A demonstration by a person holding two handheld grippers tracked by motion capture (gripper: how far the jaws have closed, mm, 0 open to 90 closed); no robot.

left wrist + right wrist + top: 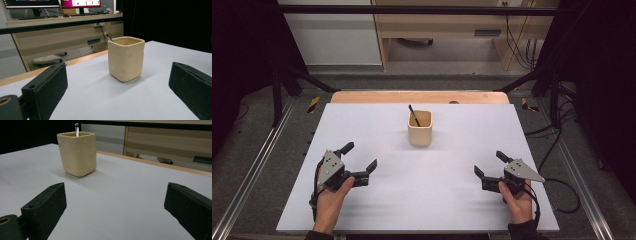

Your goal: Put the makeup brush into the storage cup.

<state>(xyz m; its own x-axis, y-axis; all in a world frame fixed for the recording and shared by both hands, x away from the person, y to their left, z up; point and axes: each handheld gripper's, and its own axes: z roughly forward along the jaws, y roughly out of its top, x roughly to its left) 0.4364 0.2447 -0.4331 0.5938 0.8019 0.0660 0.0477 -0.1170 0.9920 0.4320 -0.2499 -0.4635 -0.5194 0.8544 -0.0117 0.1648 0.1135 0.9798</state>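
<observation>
Here, cream square cup [420, 128] upright mid-table, thin dark brush [414, 115] leaning inside. Left gripper [359, 156] and right gripper [490, 164] both gape wide, empty, well short of it.

Cream ceramic cup [420, 128], squarish w/ rounded corners, glossy, upright, open top; sits center of high view, slightly above mid-frame, on white tabletop. Thin dark brush [413, 115] stands inside, leaning toward upper left, tip poking above rim.
</observation>
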